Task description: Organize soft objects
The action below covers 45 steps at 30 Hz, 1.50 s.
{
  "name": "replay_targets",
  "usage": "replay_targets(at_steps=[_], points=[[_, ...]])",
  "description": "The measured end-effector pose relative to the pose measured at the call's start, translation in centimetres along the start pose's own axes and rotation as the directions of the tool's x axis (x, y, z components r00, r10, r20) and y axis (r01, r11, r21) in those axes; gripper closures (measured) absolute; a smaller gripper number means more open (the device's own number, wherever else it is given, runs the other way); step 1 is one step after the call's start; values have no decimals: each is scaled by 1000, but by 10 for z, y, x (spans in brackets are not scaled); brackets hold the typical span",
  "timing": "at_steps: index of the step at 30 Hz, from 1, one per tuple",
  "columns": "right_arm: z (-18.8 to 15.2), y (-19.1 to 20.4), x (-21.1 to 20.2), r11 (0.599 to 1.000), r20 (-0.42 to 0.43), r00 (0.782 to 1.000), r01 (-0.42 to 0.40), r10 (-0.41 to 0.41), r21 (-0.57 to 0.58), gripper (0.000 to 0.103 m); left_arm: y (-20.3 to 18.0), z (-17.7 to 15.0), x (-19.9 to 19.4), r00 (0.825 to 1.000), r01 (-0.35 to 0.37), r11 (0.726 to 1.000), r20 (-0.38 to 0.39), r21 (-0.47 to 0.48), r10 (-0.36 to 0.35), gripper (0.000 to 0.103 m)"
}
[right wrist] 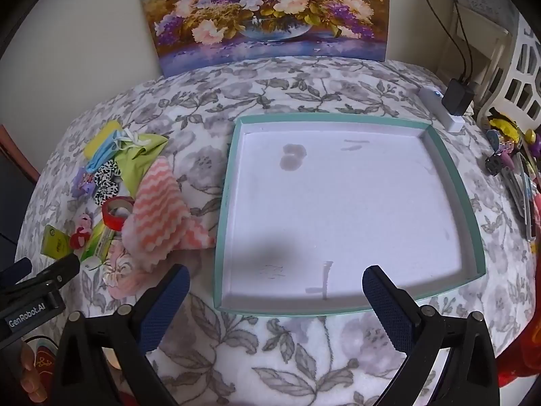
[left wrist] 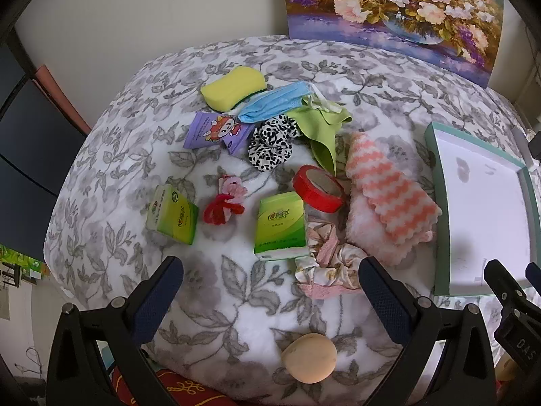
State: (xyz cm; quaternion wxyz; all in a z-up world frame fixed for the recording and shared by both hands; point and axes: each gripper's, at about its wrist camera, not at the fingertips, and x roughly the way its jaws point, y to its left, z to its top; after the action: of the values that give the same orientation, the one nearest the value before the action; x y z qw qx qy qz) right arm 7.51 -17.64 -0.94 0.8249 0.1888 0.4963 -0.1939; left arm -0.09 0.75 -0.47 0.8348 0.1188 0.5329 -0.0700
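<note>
Soft items lie scattered on a floral blanket (left wrist: 236,287): a yellow sponge (left wrist: 233,87), a blue face mask (left wrist: 274,105), a green cloth (left wrist: 321,128), a leopard scrunchie (left wrist: 270,143), a pink wavy towel (left wrist: 389,199), a floral scrunchie (left wrist: 328,264), a red-pink plush tie (left wrist: 225,204), two green tissue packs (left wrist: 172,215) (left wrist: 282,226) and a purple wipes pack (left wrist: 216,131). My left gripper (left wrist: 270,270) hovers open above them, holding nothing. My right gripper (right wrist: 275,280) hangs open over the near edge of the empty teal-rimmed tray (right wrist: 449,169).
A red tape roll (left wrist: 318,187) and a beige round pebble-like object (left wrist: 309,357) lie among the items. A flower painting (right wrist: 267,10) leans on the wall behind. Small trinkets (right wrist: 510,155), a white power strip (right wrist: 446,111) and a white basket (right wrist: 520,77) crowd the right edge.
</note>
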Motion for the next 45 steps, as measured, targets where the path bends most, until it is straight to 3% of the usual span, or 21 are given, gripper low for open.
replay_targets(at_steps=[45], points=[[-3,6,4,1000,-11,1000,-2,2,-8,0,-6,3,-1,1000,-17,1000,-11,9,18,0]])
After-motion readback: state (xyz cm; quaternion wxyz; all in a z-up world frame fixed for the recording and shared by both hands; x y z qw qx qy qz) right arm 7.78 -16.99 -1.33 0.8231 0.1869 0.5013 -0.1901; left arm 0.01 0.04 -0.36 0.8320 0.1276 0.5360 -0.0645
